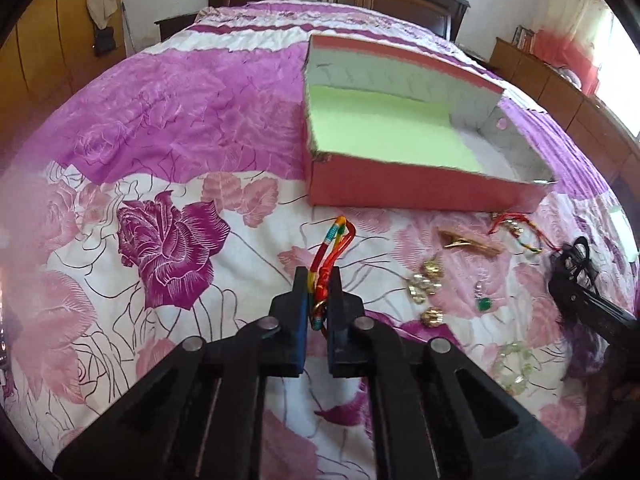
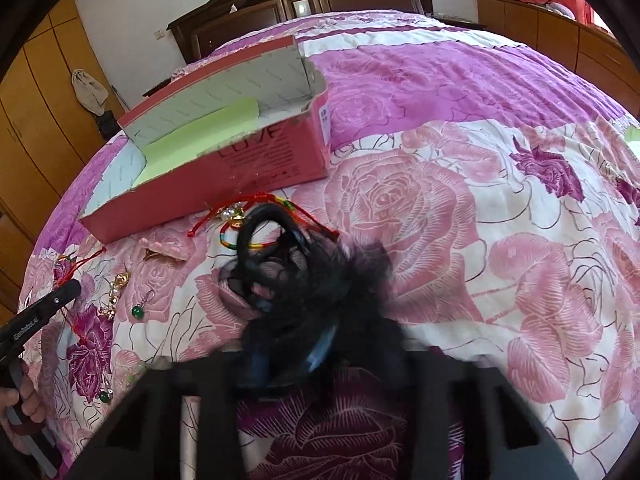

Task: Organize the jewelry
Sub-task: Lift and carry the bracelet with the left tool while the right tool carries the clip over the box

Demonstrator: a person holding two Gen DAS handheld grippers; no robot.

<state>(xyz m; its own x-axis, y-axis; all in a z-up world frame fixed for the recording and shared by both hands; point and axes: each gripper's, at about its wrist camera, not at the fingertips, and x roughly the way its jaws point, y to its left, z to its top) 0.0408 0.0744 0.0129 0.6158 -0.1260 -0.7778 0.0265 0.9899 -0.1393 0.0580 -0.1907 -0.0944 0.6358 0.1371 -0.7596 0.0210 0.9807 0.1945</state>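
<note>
Left wrist view: pink box point(image 1: 420, 196) holds only green paper point(image 1: 384, 124).

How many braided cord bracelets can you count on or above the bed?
2. One cord bracelet is pinched in the left gripper; another lies on the bedspread before the pink box. The right gripper's black lace piece may hide more.

A: What does the right gripper point(image 2: 298, 344) hold?

B: A black lacy hair tie point(image 2: 280, 264), pinched between blurred jaws at six o'clock.

A: And the pink box point(image 2: 276, 156)?

B: At eleven o'clock on the floral bedspread point(image 2: 460, 220), with a beaded red-cord bracelet point(image 2: 240, 216) just below it.
</note>
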